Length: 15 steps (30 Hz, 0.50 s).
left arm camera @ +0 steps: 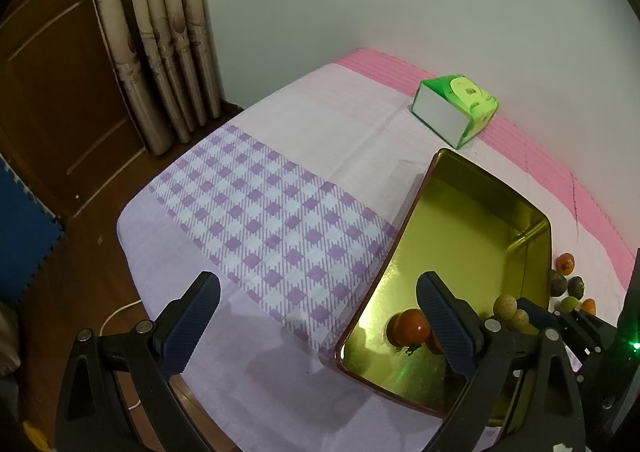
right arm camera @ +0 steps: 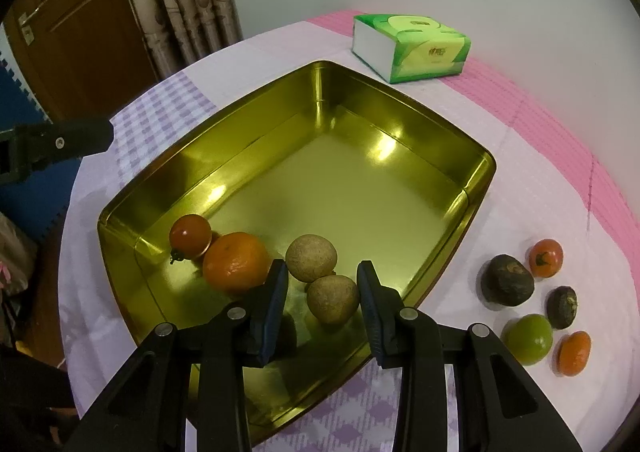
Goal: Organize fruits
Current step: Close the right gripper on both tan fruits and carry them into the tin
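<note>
A gold tin point(right arm camera: 400, 124) lies on the cloth-covered table. In it rest a cherry tomato point(right arm camera: 190, 236) and a mandarin point(right arm camera: 236, 262). My right gripper point(right arm camera: 322, 264) hangs over the tin's near side, shut on a brown round fruit point(right arm camera: 332, 300). A second brown fruit point(right arm camera: 311, 257) sits just past the fingertips, touching the first. My left gripper point(left arm camera: 316, 280) stands wide open and holds nothing, over the checked cloth and the tin's point(left arm camera: 480, 192) left rim. The left wrist view shows the tomato point(left arm camera: 414, 326) in the tin.
Right of the tin lie a tomato point(right arm camera: 546, 258), two dark fruits point(right arm camera: 507, 280), a green fruit point(right arm camera: 528, 338) and a small orange one point(right arm camera: 575, 352). A green tissue box point(right arm camera: 412, 48) stands behind the tin. The table edge, a curtain and a wooden door are at the left.
</note>
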{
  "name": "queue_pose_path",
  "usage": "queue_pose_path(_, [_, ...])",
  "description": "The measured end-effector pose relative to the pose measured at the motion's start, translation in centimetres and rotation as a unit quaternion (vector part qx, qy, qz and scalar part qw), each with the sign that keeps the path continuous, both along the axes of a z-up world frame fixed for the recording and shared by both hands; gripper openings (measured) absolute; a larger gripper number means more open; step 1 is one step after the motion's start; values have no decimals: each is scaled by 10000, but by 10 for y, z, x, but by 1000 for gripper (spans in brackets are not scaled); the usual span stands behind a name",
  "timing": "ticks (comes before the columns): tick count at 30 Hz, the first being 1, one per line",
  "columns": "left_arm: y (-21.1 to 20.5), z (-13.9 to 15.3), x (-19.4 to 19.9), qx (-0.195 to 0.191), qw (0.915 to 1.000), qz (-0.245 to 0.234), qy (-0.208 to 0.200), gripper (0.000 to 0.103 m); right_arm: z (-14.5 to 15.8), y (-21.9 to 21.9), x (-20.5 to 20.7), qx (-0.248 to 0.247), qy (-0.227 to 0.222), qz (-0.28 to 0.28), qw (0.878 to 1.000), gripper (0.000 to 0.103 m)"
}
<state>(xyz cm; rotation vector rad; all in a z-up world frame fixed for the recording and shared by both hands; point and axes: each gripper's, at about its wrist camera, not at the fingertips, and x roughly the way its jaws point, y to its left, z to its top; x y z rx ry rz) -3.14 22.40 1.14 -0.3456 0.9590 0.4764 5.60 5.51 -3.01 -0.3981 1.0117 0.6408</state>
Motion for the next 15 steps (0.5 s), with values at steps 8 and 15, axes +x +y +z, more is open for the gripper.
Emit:
queue_pose_path(8, [-2, -1, 1, 59, 9999, -67, 53, 97, -1, -9, 6, -88, -46, -117, 9999, 37])
queue_pose_path(15, [-4, 0, 3, 88, 9999, -128, 68, 97, 0, -12, 8, -83, -84, -165, 9998, 37])
